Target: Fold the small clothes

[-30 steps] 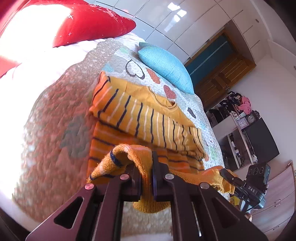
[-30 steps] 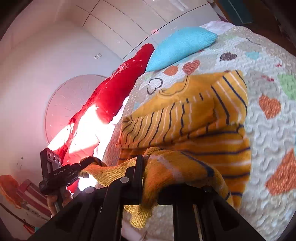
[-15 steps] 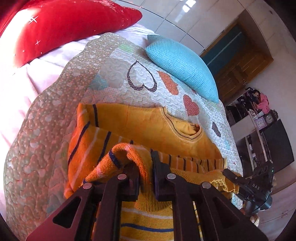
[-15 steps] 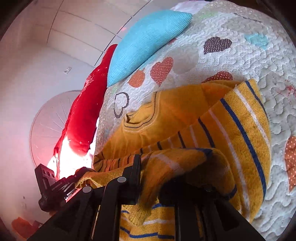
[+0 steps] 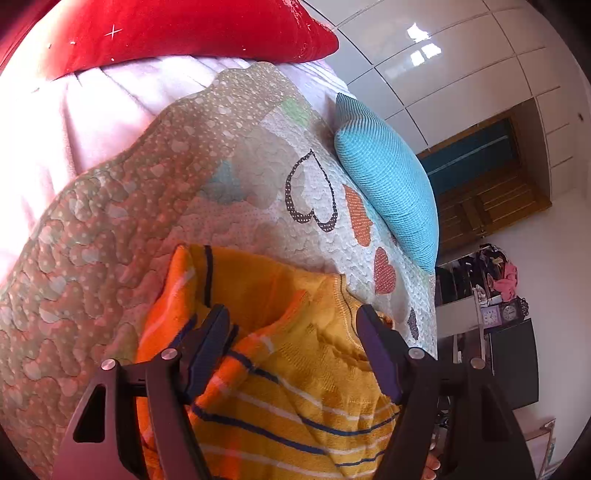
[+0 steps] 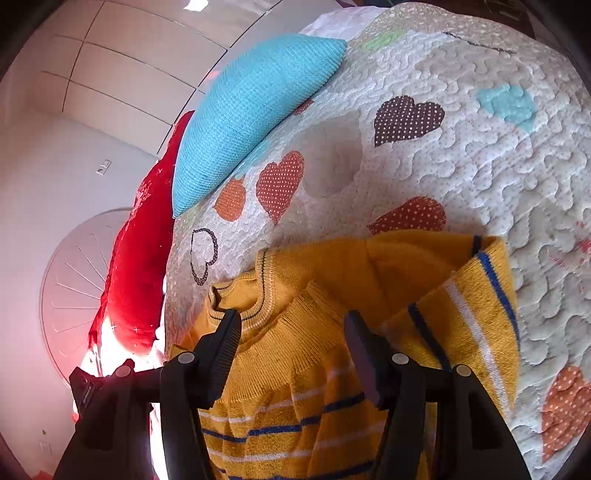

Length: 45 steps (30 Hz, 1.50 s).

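A small yellow knitted sweater (image 5: 295, 391) with navy and white stripes lies folded on the heart-patterned quilt (image 5: 110, 229). Its lower half is laid over the upper half, up to the neckline. My left gripper (image 5: 291, 343) is open just above the folded edge, jaws wide apart, holding nothing. In the right wrist view the same sweater (image 6: 314, 369) lies under my right gripper (image 6: 291, 343), which is also open and empty, near the collar. A folded sleeve (image 6: 476, 295) shows at the right.
A blue cushion (image 5: 388, 192) lies on the quilt beyond the sweater, also in the right wrist view (image 6: 251, 110). A red pillow (image 5: 166, 33) lies at the bed's far side. A dark cabinet with a clock (image 5: 506, 314) stands past the bed edge.
Both grippers carried the sweater's hem forward over its upper part, then opened and let go. The hem now lies flat near the collar.
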Motion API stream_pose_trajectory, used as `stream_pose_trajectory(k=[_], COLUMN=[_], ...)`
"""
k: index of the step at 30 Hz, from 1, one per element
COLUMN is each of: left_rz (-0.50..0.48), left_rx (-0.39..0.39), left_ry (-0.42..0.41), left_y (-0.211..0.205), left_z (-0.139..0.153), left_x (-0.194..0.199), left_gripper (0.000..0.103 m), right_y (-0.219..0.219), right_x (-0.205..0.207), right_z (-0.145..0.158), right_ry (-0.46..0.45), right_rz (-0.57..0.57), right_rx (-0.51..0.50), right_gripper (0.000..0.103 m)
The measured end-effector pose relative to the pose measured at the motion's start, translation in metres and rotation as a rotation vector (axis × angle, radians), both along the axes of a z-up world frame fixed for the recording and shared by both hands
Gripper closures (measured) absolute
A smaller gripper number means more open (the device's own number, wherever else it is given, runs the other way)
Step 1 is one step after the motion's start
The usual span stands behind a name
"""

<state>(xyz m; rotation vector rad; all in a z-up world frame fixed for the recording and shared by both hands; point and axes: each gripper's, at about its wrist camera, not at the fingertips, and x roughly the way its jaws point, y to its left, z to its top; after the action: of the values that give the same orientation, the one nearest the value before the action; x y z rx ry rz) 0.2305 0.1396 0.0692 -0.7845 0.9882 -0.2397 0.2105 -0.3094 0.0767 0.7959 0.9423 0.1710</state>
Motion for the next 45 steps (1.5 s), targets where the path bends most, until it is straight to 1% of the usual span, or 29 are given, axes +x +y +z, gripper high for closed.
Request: stream_pose_trajectory(k=[3,7,9,12,14,15,16,18,19,20,22,25,26,27,28,29,31,33,35,37,39,40,42,44,45], left_rz=[-0.021,-0.086,-0.127,-0.176,-0.195,-0.201,-0.200,-0.200,-0.200,-0.199,-0.197,-0.195,-0.191,-0.186,-0.182,-0.177,-0.162,-0.139,-0.113,-0.091,-0.067,-0.054,-0.027,0.018,0.044], left_rx=[0.074,0.187,0.216,0.259,0.270,0.269,0.266,0.271,0.279,0.291,0.315,0.363,0.391,0.417,0.437,0.447,0.433,0.409,0.388,0.368,0.364,0.375,0.426,0.500,0.536], left_ry=[-0.007,-0.022,-0.031,-0.021,-0.014,-0.014,-0.017,-0.016,-0.015,-0.011,-0.011,-0.044,-0.057,-0.071,-0.082,-0.089,-0.097,-0.106,-0.118,-0.120,-0.128,-0.137,-0.165,-0.183,-0.190], left_y=[0.004,0.003,0.002,0.003,0.003,0.003,0.004,0.005,0.005,0.005,0.007,0.012,0.012,0.013,0.014,0.015,0.018,0.020,0.022,0.021,0.019,0.019,0.019,0.024,0.029], left_z=[0.007,0.015,0.015,0.010,0.006,0.005,0.004,0.002,0.002,0.002,0.006,0.015,0.019,0.021,0.023,0.024,0.024,0.021,0.015,0.006,-0.003,-0.007,-0.014,-0.019,-0.021], left_x=[-0.015,-0.052,-0.075,-0.112,-0.134,-0.146,-0.157,-0.177,-0.185,-0.194,-0.207,-0.224,-0.228,-0.232,-0.235,-0.237,-0.240,-0.240,-0.239,-0.235,-0.228,-0.225,-0.217,-0.210,-0.208], left_gripper=[0.033,0.033,0.033,0.033,0.033,0.033,0.033,0.033,0.033,0.033,0.033,0.033,0.033,0.033,0.033,0.033,0.032,0.030,0.027,0.026,0.026,0.026,0.026,0.026,0.026], right_y=[-0.004,-0.004,-0.004,-0.003,-0.002,0.000,0.002,0.007,0.009,0.010,0.006,-0.007,-0.009,-0.009,-0.009,-0.008,-0.003,0.004,0.014,0.030,0.055,0.068,0.101,0.138,0.159], right_x=[-0.023,-0.077,-0.107,-0.144,-0.160,-0.165,-0.168,-0.172,-0.173,-0.175,-0.177,-0.172,-0.169,-0.167,-0.165,-0.165,-0.172,-0.182,-0.192,-0.198,-0.198,-0.196,-0.189,-0.179,-0.174], right_z=[0.018,0.030,0.029,0.022,0.011,0.005,-0.001,-0.010,-0.010,-0.008,0.000,0.006,0.004,0.000,-0.003,-0.004,0.006,0.022,0.042,0.061,0.077,0.083,0.090,0.091,0.090], right_ry=[-0.037,-0.050,-0.050,-0.045,-0.026,-0.009,-0.003,0.001,0.002,-0.004,0.012,0.062,0.087,0.114,0.139,0.155,0.117,0.080,0.026,-0.017,-0.059,-0.075,-0.094,-0.107,-0.113], right_rz=[0.038,0.107,0.127,0.133,0.148,0.154,0.164,0.211,0.222,0.221,0.194,0.132,0.126,0.122,0.117,0.113,0.108,0.089,0.077,0.099,0.132,0.154,0.203,0.263,0.299], right_rx=[-0.060,-0.162,-0.207,-0.296,-0.346,-0.360,-0.355,-0.302,-0.296,-0.314,-0.406,-0.554,-0.599,-0.628,-0.636,-0.640,-0.630,-0.636,-0.643,-0.651,-0.659,-0.656,-0.639,-0.619,-0.608], right_gripper=[0.036,0.035,0.035,0.035,0.035,0.037,0.041,0.095,0.095,0.095,0.095,0.096,0.096,0.092,0.086,0.076,0.073,0.066,0.062,0.062,0.061,0.059,0.045,0.039,0.039])
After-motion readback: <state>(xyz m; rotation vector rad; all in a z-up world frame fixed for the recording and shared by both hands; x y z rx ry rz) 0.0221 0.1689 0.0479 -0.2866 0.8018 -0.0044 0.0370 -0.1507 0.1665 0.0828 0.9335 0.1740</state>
